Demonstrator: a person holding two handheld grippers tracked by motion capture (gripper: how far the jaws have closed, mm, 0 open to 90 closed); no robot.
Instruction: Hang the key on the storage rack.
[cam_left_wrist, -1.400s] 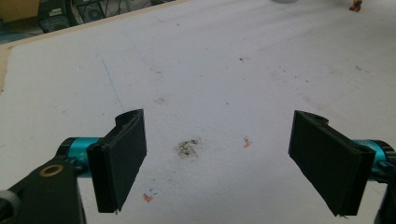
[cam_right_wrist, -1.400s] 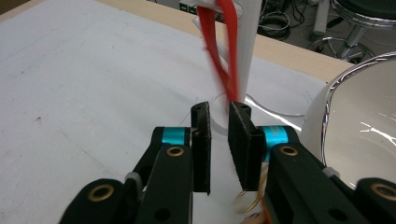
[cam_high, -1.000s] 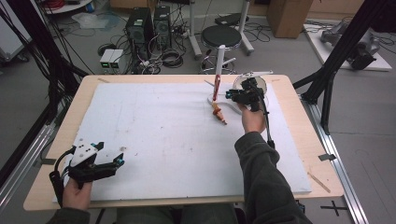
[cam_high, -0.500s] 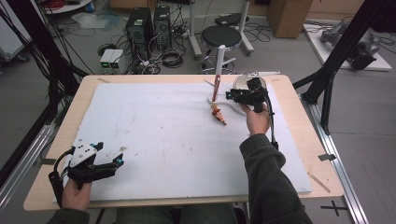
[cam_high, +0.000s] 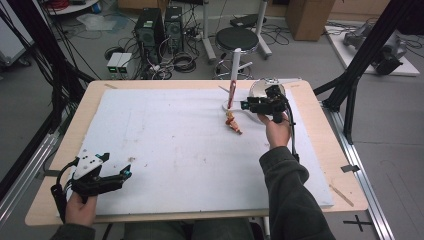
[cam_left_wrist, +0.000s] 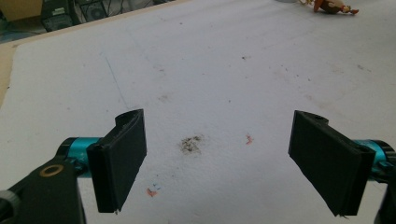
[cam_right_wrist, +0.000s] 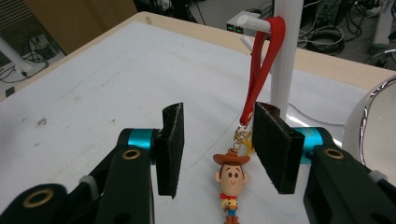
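The cowboy figure (cam_right_wrist: 231, 185) lies on the white mat (cam_high: 165, 135) at the far right, head towards the white stand (cam_right_wrist: 286, 51), hat tethered to its peg by a red strap (cam_right_wrist: 259, 70), between the right gripper (cam_right_wrist: 218, 148)'s 2 released jaws, while the left gripper (cam_left_wrist: 217, 158) rests spread wide near the front-left corner.

— Inspector: Position of the fixed camera?

— Assistant: Overhead on the person's side, facing forward and down; whole tabletop (cam_high: 150, 87) and floor beyond in frame.

— Inspector: The left gripper (cam_left_wrist: 219, 158) camera?

— Assistant: Low over the white mat (cam_left_wrist: 224, 70), looking along its fingers (cam_left_wrist: 119, 156) toward the far edge. A cowboy figure (cam_left_wrist: 332, 6) sits there, probably the one the other views share.

— Inspector: The right gripper (cam_right_wrist: 217, 149) camera?

— Assistant: Close on that figure (cam_right_wrist: 230, 184), red strap (cam_right_wrist: 261, 65) and white stand (cam_right_wrist: 285, 51).
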